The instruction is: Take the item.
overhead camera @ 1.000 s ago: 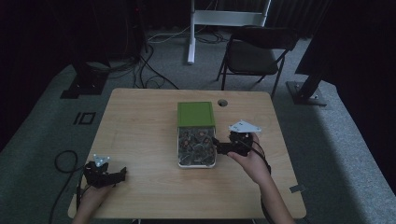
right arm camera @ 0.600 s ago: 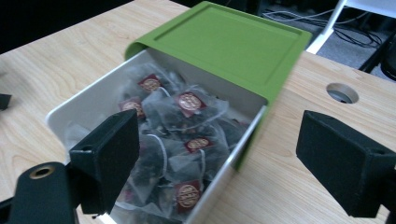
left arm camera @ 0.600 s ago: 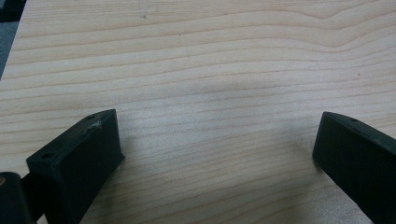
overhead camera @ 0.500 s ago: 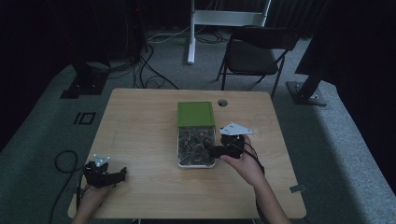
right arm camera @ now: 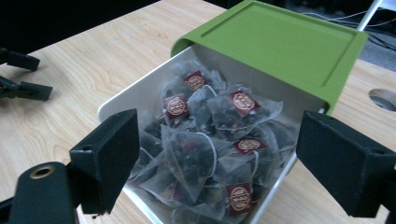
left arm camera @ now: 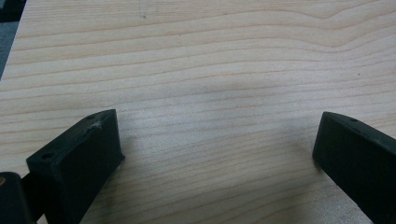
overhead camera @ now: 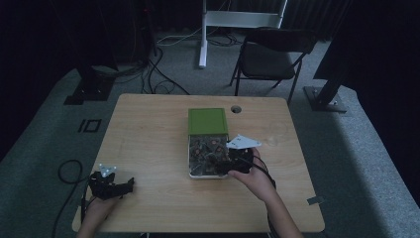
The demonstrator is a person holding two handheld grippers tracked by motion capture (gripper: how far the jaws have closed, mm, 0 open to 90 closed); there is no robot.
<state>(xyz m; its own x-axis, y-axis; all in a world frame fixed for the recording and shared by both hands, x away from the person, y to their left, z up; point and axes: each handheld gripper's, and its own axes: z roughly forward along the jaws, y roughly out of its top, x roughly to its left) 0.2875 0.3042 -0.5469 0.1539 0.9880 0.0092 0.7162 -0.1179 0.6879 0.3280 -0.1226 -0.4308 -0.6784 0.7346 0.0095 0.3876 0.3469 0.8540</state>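
Right hand-held gripper (right arm camera: 212,158) spread wide over tea bags (right arm camera: 205,140) in white box (right arm camera: 116,105), grasping nothing, left hand-held gripper (left arm camera: 217,154) released over table (left arm camera: 210,60)

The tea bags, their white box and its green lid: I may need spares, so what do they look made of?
Tea bags: sheer mesh, probably nylon or similar; the dark leaves show through, and each carries a red paper-like tag. White box: smooth and matte, plastic or coated metal, hard to tell. Green lid: matte with rounded moulded edges, likely plastic.
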